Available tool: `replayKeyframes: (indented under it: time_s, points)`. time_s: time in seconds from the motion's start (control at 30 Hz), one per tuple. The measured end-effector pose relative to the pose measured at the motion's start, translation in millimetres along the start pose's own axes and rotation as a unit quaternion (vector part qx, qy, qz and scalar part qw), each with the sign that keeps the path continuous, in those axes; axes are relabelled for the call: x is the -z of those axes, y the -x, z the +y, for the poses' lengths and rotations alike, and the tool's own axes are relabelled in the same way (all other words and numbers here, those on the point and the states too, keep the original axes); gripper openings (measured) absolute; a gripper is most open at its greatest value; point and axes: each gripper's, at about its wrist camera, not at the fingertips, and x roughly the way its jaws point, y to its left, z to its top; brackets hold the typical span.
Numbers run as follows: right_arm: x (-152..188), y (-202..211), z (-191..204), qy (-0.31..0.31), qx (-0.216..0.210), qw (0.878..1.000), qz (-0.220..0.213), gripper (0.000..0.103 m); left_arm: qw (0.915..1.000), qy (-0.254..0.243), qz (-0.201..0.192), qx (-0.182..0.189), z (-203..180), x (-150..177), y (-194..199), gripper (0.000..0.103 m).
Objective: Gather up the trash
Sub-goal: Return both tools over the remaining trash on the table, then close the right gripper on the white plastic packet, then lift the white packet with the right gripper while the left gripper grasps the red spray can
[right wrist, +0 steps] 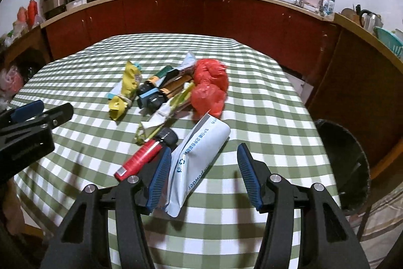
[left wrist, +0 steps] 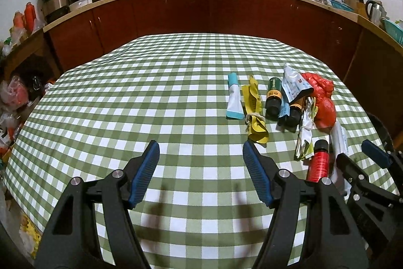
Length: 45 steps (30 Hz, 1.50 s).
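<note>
Trash lies in a loose pile on the green checked table (left wrist: 151, 97). It holds a white and blue tube (left wrist: 233, 100), a yellow wrapper (left wrist: 254, 112), two dark bottles (left wrist: 273, 97), a red plastic bag (left wrist: 323, 102) and a red bottle with a black cap (left wrist: 319, 160). My left gripper (left wrist: 201, 163) is open and empty, left of the pile. My right gripper (right wrist: 204, 168) is open, with a white powder pouch (right wrist: 199, 160) lying between its fingers. The red bottle (right wrist: 146, 155) lies just left of its left finger (right wrist: 158, 180).
A black trash bin (right wrist: 345, 163) stands on the floor beside the table's right edge. Dark red kitchen cabinets (left wrist: 201, 9) with pots and bottles on the counter run behind the table. Plastic bags (left wrist: 15, 97) are heaped on the floor to the left.
</note>
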Motion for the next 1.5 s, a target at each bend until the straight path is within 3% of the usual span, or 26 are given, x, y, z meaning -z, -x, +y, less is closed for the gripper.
replayKeyframes:
  time_s: [0.5,0.7,0.8,1.07,1.5]
  points:
    - [2.4,-5.6,-4.0,-0.011,-0.002,1.000,0.016,0.054,1.0000,0.001,0.001,0.009,-5.6,2.8,-1.9,0.067]
    - [4.4,-3.5,-8.3,-0.006,-0.008,1.000,0.017,0.028,0.9997,-0.004,0.006,0.024,-15.4,6.1,-1.9,0.067]
    - [4.9,-1.2,-6.6,0.003,-0.013,1.000,0.016,0.022,0.9995,-0.007,0.007,0.030,-21.9,7.4,-0.6,0.067]
    - [7.3,7.8,-20.2,-0.007,-0.016,1.000,0.008,0.020,0.9986,-0.015,0.004,0.050,-47.2,9.0,5.9,0.067]
    - [18.2,23.0,-73.5,-0.030,0.013,0.999,-0.007,0.020,0.9948,-0.059,0.004,0.083,-102.7,19.3,3.1,0.067]
